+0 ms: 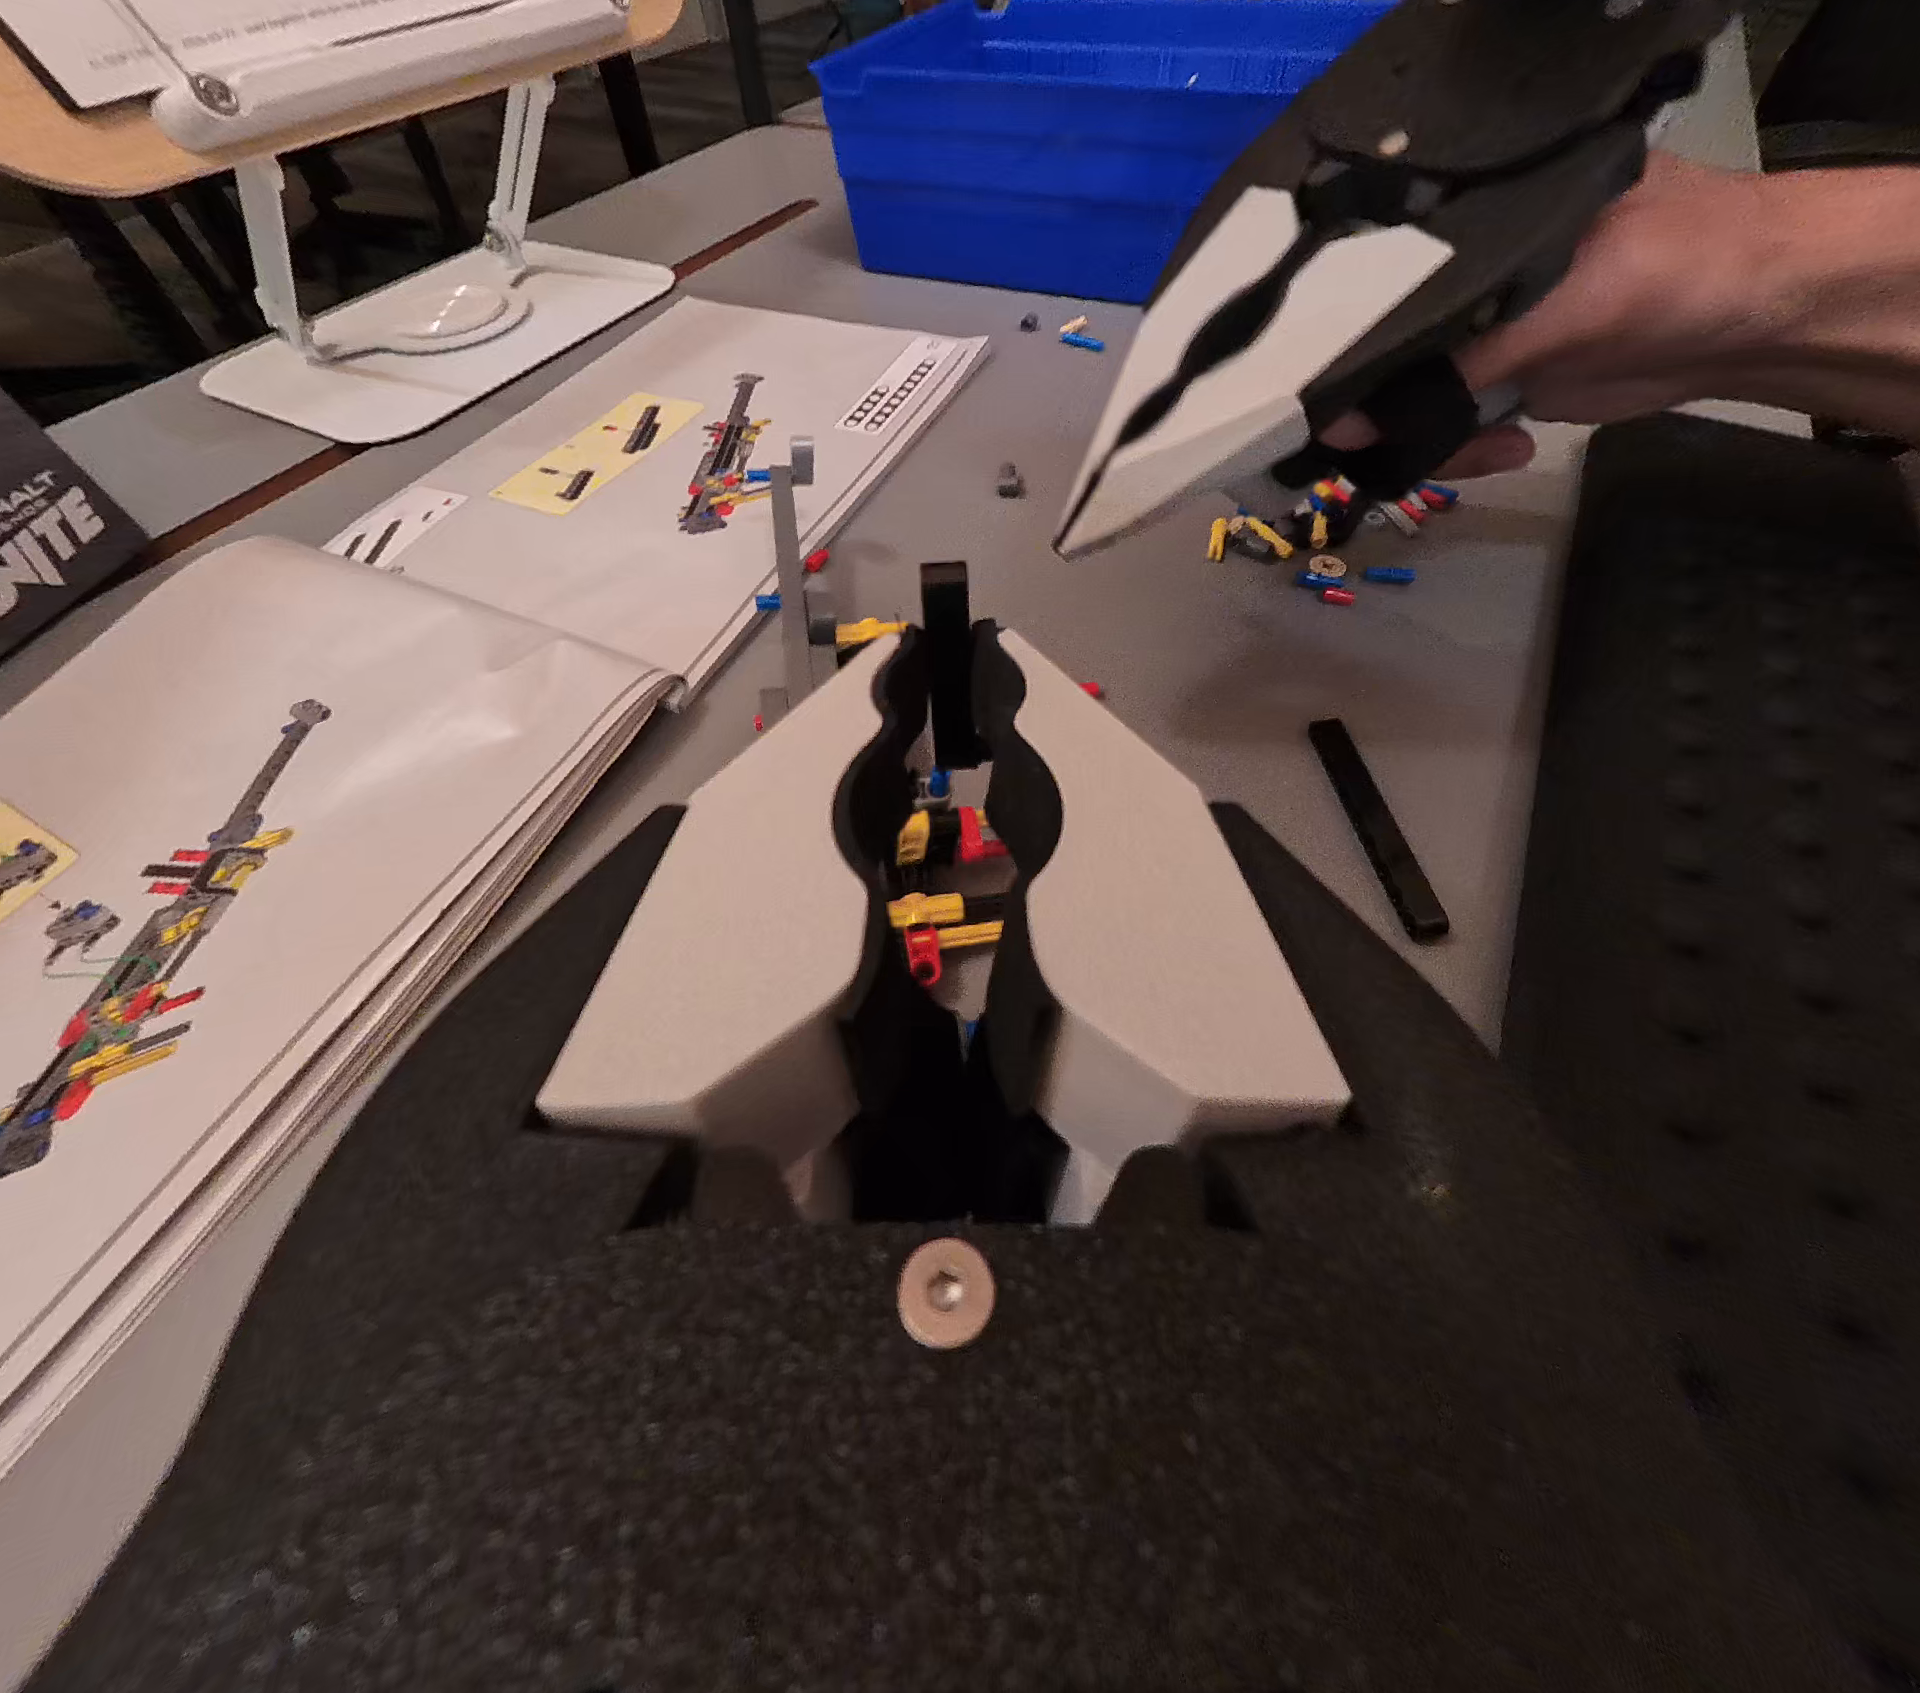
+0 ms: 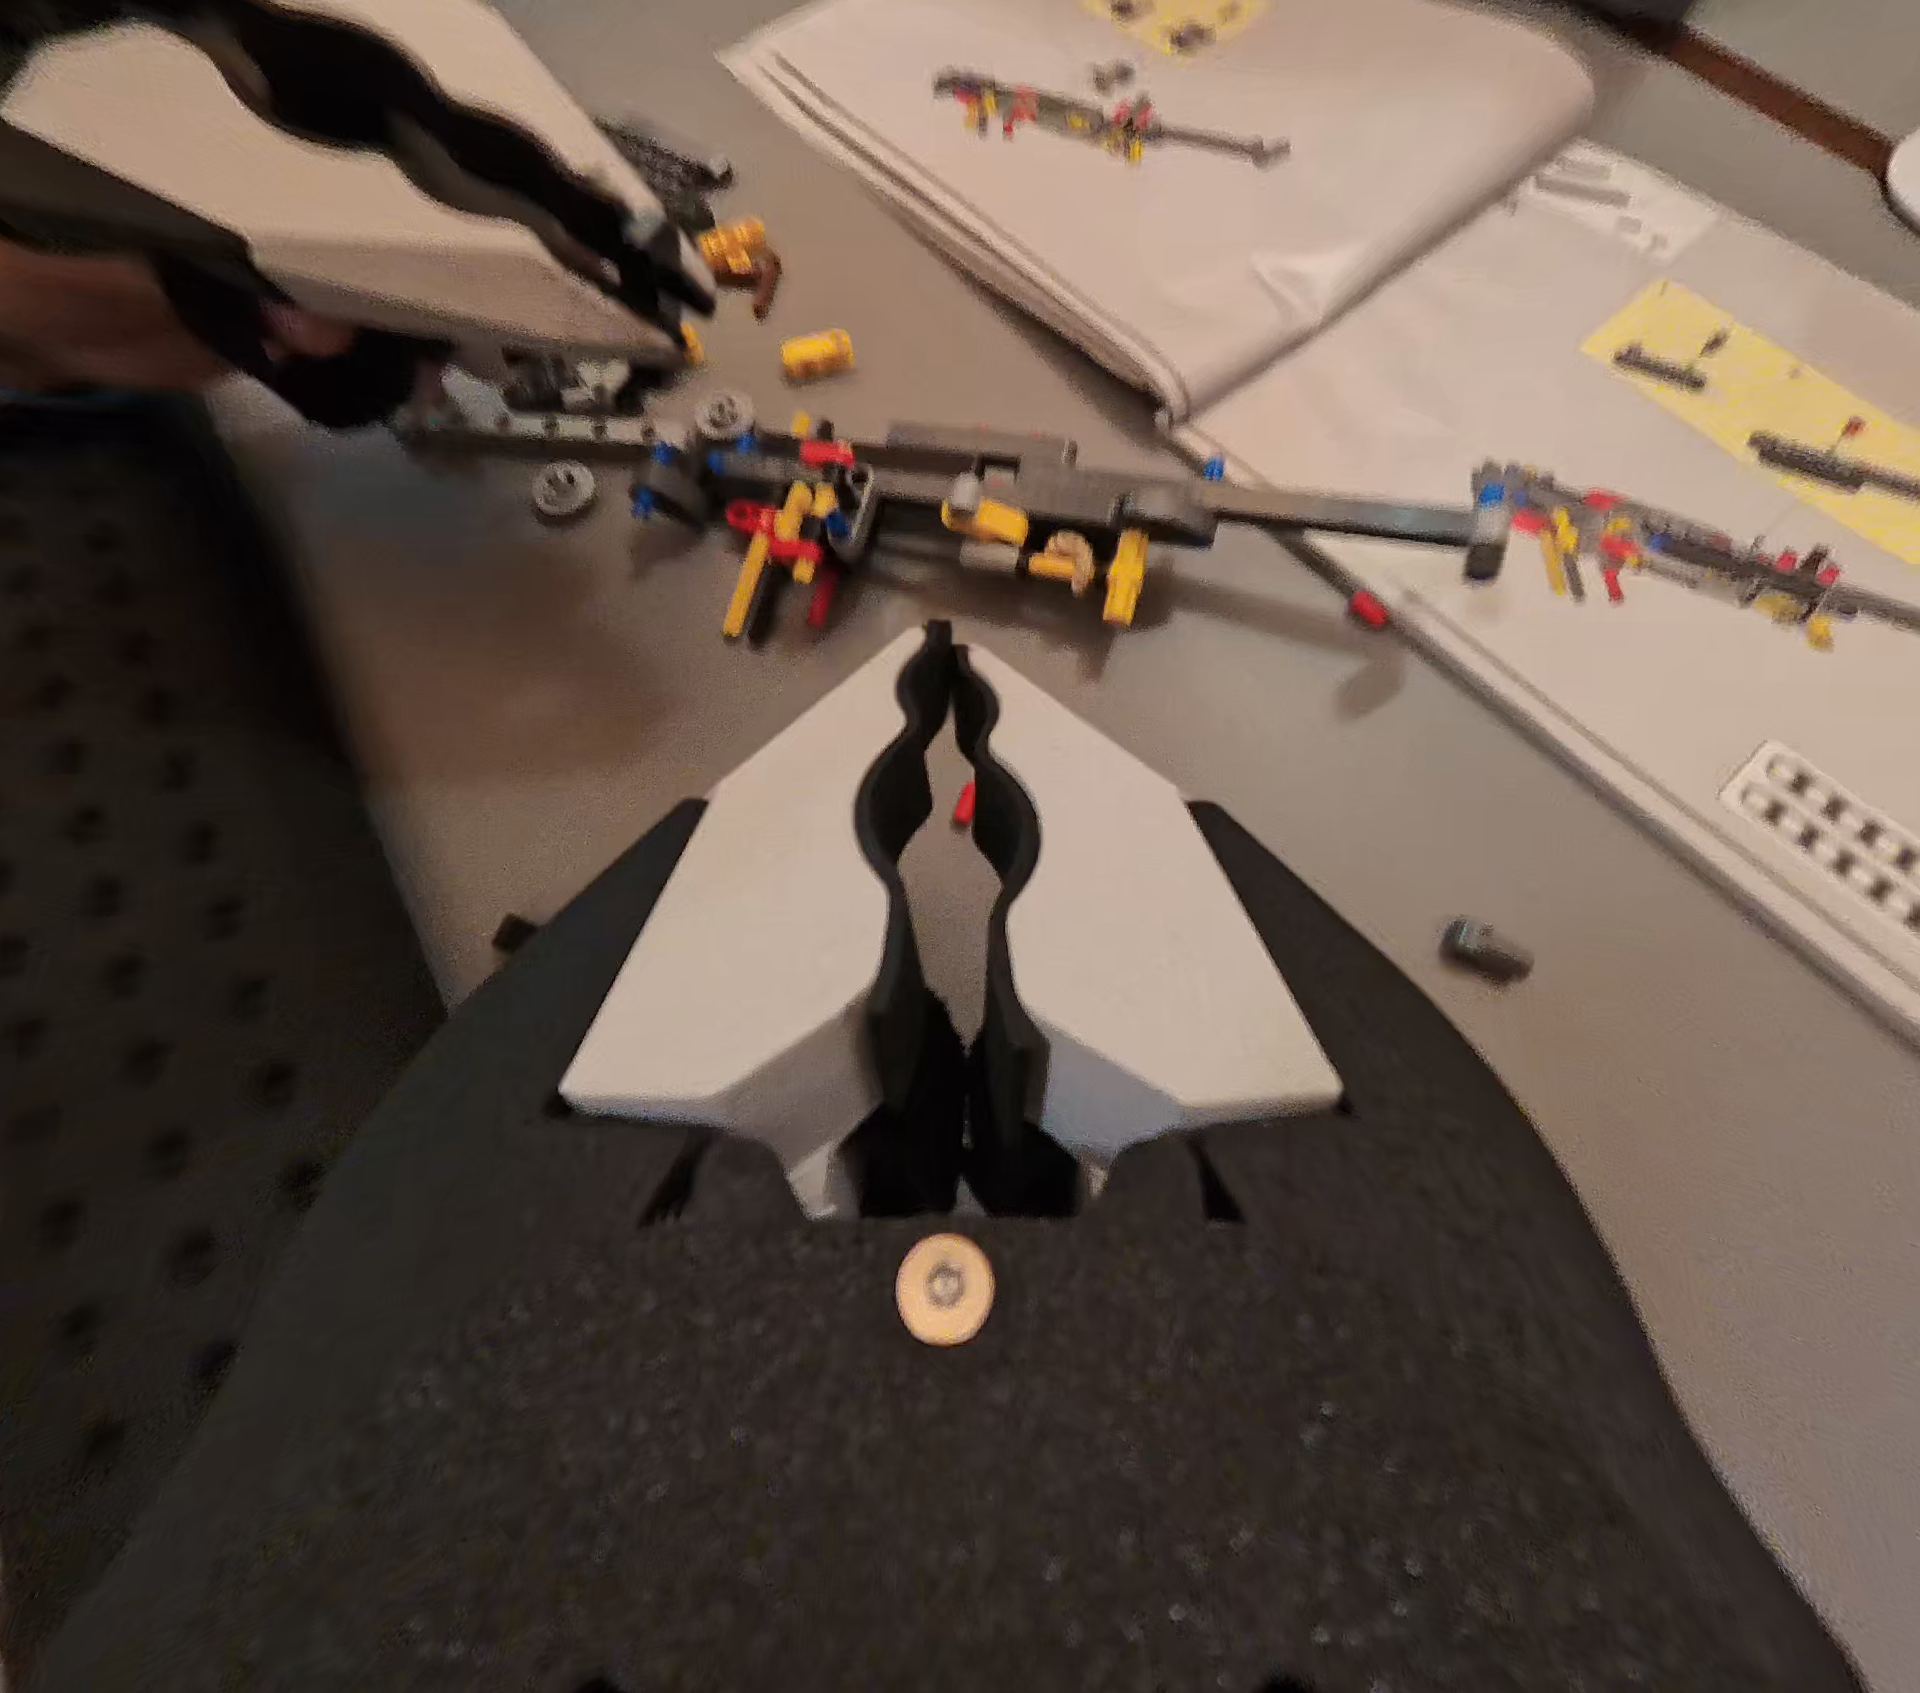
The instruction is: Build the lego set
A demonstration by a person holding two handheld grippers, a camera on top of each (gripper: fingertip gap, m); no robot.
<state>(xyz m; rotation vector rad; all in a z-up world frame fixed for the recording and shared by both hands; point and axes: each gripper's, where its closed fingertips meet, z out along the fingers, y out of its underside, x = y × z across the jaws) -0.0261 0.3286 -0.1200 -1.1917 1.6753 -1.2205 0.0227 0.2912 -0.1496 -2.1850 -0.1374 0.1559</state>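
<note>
Lego model [image 2: 1039, 500], long and dark with yellow, red and blue bits, lies flat along the tabletop [image 2: 1351, 812] beside the open instruction booklet [image 2: 1299, 209]; only the right wrist view shows its whole length. That view's own right gripper [image 2: 940, 641] hovers just short of it, tips pressed together on nothing. The left wrist view alone shows a blue bin [image 1: 1039, 189] at the far edge, a loose pile of small pieces [image 1: 1320, 531] and a black beam [image 1: 1377, 828]. Left gripper [image 1: 945, 656] is clamped on a black piece of the model, tilted downward
</note>
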